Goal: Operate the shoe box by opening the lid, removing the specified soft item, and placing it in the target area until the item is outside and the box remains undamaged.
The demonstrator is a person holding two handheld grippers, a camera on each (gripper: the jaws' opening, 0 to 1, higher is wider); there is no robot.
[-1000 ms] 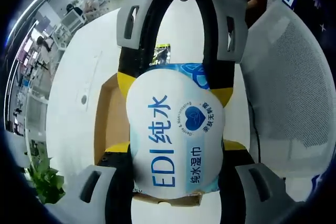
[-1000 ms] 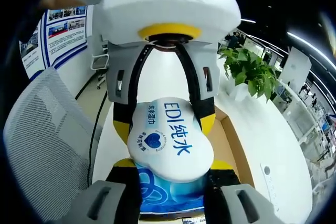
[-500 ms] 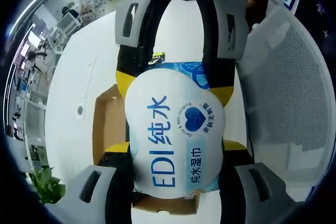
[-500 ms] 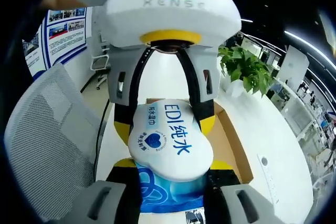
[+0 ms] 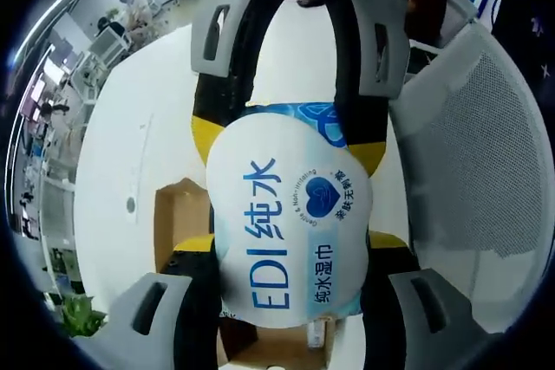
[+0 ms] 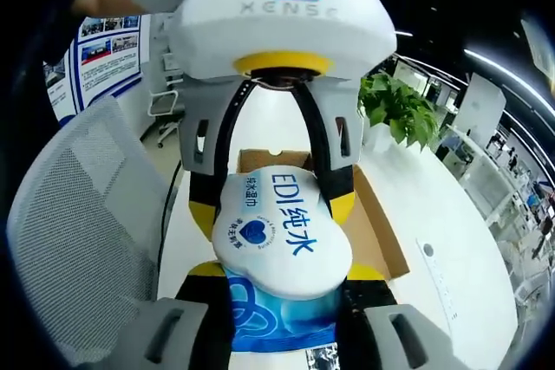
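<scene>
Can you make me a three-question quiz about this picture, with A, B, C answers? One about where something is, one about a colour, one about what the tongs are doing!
1. Where is the wet wipes pack?
A. Inside the box
B. Held between both tongs above the open box
C. On the chair

2. What colour are the big letters on the pack?
A. Red
B. Green
C. Blue

3. What are the left tongs and right tongs doing?
A. Squeezing the pack
B. Hanging open
C. Holding the lid

Answers: B, the cardboard box lies beneath the pack; C, "EDI" is printed in blue; A, both pairs clamp its ends.
</scene>
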